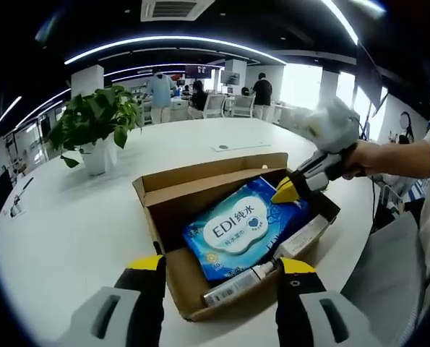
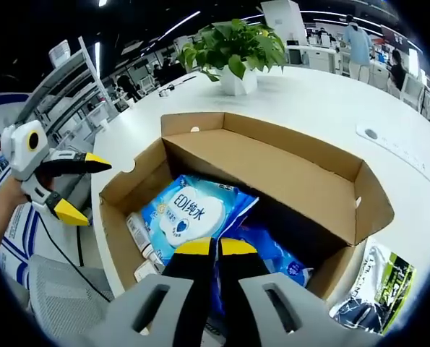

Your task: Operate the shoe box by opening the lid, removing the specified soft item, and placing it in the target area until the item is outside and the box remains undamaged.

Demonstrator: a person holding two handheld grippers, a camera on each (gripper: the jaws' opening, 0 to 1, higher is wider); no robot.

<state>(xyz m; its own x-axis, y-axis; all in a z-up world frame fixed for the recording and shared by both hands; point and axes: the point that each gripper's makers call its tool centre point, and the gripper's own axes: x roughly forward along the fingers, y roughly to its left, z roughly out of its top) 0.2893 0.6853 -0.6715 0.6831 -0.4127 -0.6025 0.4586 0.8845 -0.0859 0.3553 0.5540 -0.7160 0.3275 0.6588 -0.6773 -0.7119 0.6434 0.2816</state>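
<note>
An open brown shoe box (image 1: 157, 189) sits on the round white table, its lid (image 2: 272, 163) folded back. Inside lies a blue wet-wipes pack (image 1: 236, 230) printed with white letters, beside a tube (image 1: 240, 280) and a small white carton (image 1: 301, 237). My left gripper (image 1: 222, 266) is open and hovers just off the box's near corner; from the other side it shows at the left (image 2: 83, 189), apart from the box. My right gripper (image 2: 215, 247) is inside the box with its jaws shut on the edge of the wipes pack (image 2: 189, 210), and it enters from the right (image 1: 287, 189).
A potted plant (image 1: 99, 126) stands on the table beyond the box. A flat white sheet (image 1: 240, 146) lies farther back. A printed bag (image 2: 373, 289) lies by the box's corner. A grey chair (image 2: 52, 293) is off the table edge. People stand in the far office.
</note>
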